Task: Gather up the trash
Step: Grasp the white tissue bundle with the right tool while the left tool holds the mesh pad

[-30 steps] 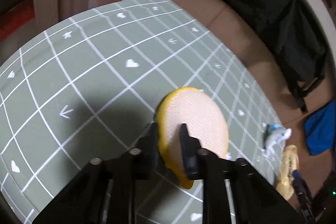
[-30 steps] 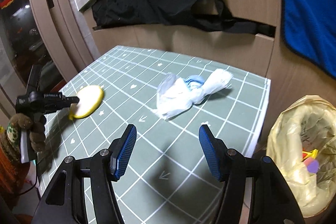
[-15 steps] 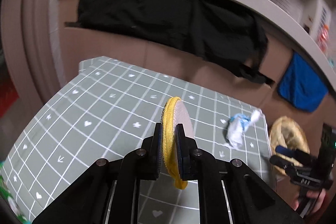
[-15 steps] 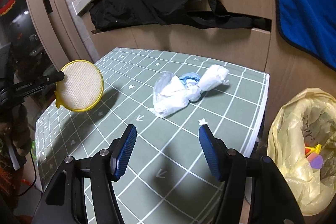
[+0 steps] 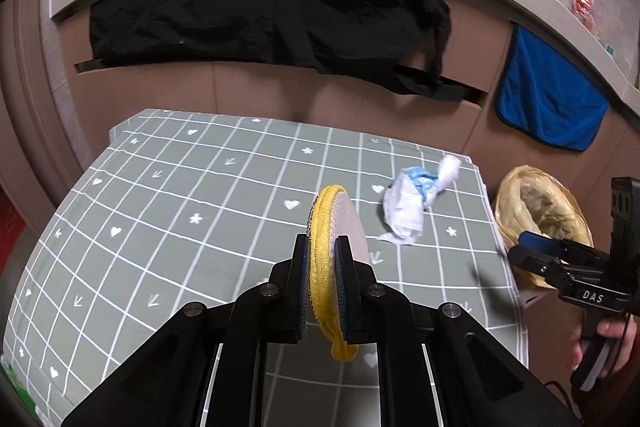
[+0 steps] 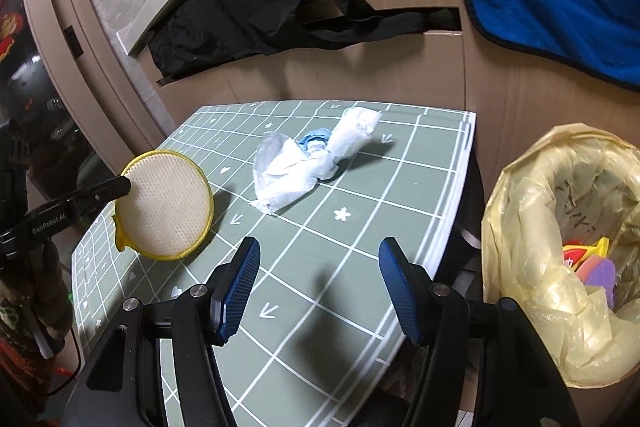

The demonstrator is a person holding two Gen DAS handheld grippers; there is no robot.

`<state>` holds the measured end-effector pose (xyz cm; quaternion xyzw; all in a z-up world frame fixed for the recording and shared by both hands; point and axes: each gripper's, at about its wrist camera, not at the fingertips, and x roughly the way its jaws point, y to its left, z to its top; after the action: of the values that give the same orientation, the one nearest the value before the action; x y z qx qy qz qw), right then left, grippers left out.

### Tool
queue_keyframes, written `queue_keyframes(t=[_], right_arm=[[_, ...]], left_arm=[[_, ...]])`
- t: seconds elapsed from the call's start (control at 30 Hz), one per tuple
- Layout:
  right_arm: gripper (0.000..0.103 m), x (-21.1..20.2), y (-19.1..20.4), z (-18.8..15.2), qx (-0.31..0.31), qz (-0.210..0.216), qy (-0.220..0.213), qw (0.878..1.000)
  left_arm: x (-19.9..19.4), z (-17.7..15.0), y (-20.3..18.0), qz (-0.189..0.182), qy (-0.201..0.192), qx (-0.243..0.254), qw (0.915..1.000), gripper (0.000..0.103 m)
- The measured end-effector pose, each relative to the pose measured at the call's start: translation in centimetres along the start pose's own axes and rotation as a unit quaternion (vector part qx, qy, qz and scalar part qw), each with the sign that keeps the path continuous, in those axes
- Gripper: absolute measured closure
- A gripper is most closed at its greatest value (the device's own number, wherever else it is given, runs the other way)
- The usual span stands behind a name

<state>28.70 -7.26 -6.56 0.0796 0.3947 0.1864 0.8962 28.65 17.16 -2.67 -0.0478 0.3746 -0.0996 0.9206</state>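
While the round yellow pad (image 5: 329, 259) sits clamped edge-on in my left tool (image 5: 323, 291), lifted clear of the counter (image 5: 168, 211) with its white mesh face turned toward my other hand, I judge the job to be midway; this one piece is picked up but not yet binned; it hangs above the checked green mat, well apart from the bag. Just beyond it the crumpled white wrapper (image 6: 308, 163), with a bit of blue tucked into its twist, lies untouched on the mat near the far edge; that is the piece I reckon is left for collecting. My right tool (image 6: 318, 291) hovers over the near corner of the counter with its blue pads spread wide and nothing between them, pointing roughly at the wrapper. Off the counter's right side the yellow-lined trash bag (image 6: 560, 247) stands open, and some colourful scraps already lie in its bottom, so part of the collecting looks done. What remains, as far as I can see: carry the pad across to the bag, then take the wrapper.
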Motion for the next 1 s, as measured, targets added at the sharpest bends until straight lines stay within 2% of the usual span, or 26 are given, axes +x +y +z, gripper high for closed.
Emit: queue_keyframes(t=[0.4, 0.53, 0.57, 0.6, 0.67, 0.8, 0.9, 1.0], right_arm=[[0.044, -0.1, -1.0, -1.0, 0.014, 0.006, 0.006, 1.0], [0.043, 0.8, 0.1, -1.5, 0.007, 0.034, 0.022, 0.999], [0.045, 1.2, 0.8, -1.5, -0.005, 0.046, 0.03, 0.998], [0.056, 1.7, 1.7, -1.6, -0.022, 0.054, 0.037, 0.998], [0.072, 2.5, 3.3, -1.7, -0.049, 0.057, 0.046, 0.996], [0.073, 4.2, 5.8, -1.5, -0.086, 0.069, 0.057, 0.992], [0.073, 5.3, 6.4, -1.4, -0.091, 0.08, 0.069, 0.99], [0.073, 6.0, 6.9, -1.6, -0.096, 0.08, 0.077, 0.989]], left_arm=[[0.7, 0.0, -1.7, -0.024, 0.015, 0.005, 0.9996, 0.09], [1.0, 0.1, -2.0, -0.038, 0.023, -0.002, 0.999, 0.09], [1.0, 0.1, -2.0, -0.042, 0.025, -0.006, 0.9988, 0.09], [1.1, 0.2, -1.9, -0.047, 0.028, -0.011, 0.9985, 0.09], [1.2, 0.2, -1.8, -0.053, 0.032, -0.018, 0.998, 0.09], [1.6, 0.2, -1.4, -0.068, 0.043, -0.036, 0.9961, 0.09], [2.1, 0.2, -1.0, -0.086, 0.056, -0.058, 0.993, 0.089], [2.2, 0.3, -1.1, -0.088, 0.058, -0.058, 0.9927, 0.088]])
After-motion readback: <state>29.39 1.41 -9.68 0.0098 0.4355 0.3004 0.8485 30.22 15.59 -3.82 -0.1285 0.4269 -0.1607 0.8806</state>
